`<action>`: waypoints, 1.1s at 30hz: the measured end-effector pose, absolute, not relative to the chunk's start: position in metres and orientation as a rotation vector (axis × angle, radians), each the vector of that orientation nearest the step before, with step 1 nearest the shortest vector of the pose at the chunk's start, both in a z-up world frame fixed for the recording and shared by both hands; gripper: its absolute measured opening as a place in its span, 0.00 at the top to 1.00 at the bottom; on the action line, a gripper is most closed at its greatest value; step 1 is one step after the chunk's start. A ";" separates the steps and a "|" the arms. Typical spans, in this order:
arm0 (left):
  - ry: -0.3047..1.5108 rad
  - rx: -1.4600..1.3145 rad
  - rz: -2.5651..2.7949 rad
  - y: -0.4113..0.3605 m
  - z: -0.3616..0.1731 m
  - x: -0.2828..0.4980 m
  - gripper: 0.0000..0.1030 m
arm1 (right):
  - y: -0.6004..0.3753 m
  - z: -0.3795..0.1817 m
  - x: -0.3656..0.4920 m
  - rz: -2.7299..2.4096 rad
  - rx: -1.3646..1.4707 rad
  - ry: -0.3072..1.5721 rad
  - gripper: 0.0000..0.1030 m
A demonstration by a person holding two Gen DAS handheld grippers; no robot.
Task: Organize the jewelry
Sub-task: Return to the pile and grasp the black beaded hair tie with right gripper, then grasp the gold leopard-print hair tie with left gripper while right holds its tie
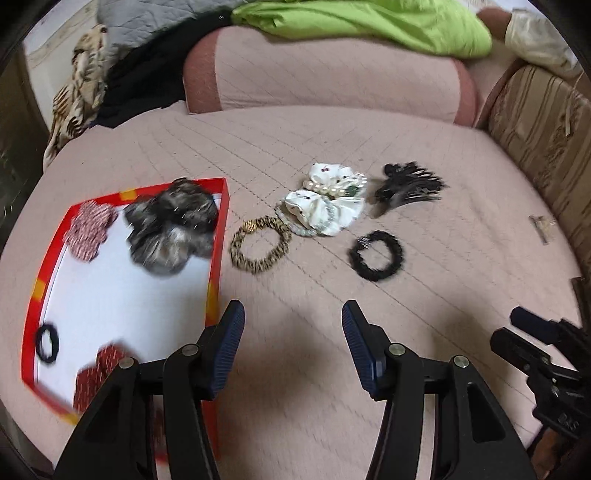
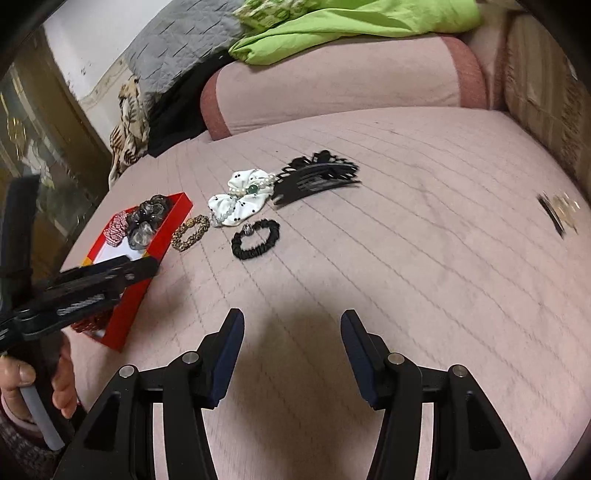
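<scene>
Both tools, left tool and right tool, hang wide and empty over the bed. The leopard hair tie lies just right of the red box; a hasty grab could snag the white scrunchie touching it.

A long pink quilted bolster lies along the far edge of the pink quilted bed. Crumpled lime-green cloth drapes over it, grey quilted blanket toward its left end.

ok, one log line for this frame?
left tongs: open, empty | right tongs: open, empty | box: four scrunchies in | leopard band, black band: on bed
</scene>
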State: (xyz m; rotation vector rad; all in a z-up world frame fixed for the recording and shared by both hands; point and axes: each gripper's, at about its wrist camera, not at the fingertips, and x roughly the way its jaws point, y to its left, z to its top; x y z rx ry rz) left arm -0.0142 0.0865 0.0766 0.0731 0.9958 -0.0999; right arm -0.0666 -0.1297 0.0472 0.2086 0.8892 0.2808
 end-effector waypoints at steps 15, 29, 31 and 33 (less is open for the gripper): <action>1.095 0.059 -0.134 0.087 0.031 0.048 0.79 | -0.068 0.007 0.050 0.364 0.113 0.997 0.91; 1.098 -0.026 -0.294 0.082 0.055 -0.007 0.99 | -0.144 0.010 -0.012 0.244 0.172 1.022 0.90; 1.089 -0.011 -0.227 0.090 0.057 0.004 0.95 | -0.155 0.010 -0.019 0.247 0.212 1.015 0.90; 1.081 -0.025 -0.194 0.098 0.055 0.021 0.87 | -0.162 0.008 -0.024 0.247 0.242 1.001 0.89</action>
